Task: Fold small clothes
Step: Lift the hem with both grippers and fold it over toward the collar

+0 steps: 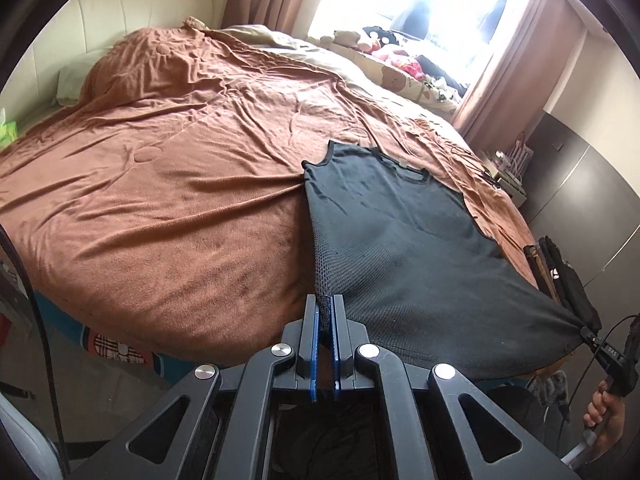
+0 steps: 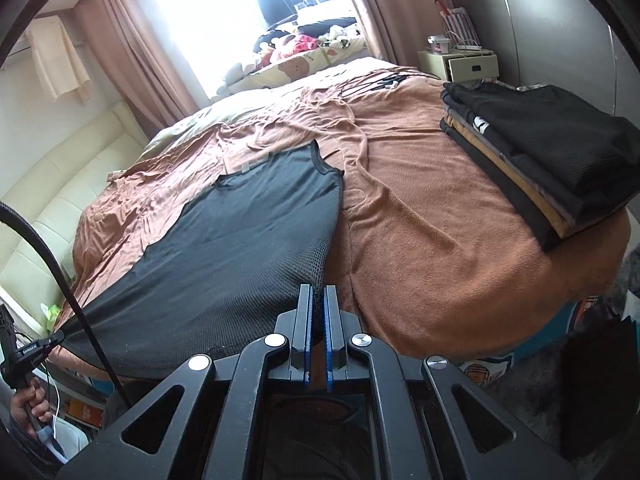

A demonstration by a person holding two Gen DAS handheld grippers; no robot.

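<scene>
On the bed (image 1: 160, 200), near edge: dark sleeveless top (image 1: 384, 216) lying flat on the brown blanket (image 2: 440, 220), hem toward the person, neckline pointing away toward the window. Long axis is running straight out from both hand-held grippers, so any fold fwd goes along that line.

Left hand-held gripper (image 1: 326, 308) is clamping the left hem corner, jaws together on the mesh fabric. Right hand-held gripper (image 2: 319, 304) is doing the same on the right hem corner. Hem is stretching taut between them and lifting slightly off the blanket; the rest of the top is resting on the bed. Both are equally near, one corner each, neither has an advantage.

Looks like the hem is getting carried toward the neckline next, judging by the grip, but can't confirm.

Around: folded stack (image 2: 552, 156) of dark/tan clothes sitting at the bed's right edge, well apart from the top, not in the fold path. Blanket is wrinkling beside the top's right side, may drag w/ the fabric. Plush toys + clutter by the window, far off. Nothing is blocking the way fwd.
</scene>
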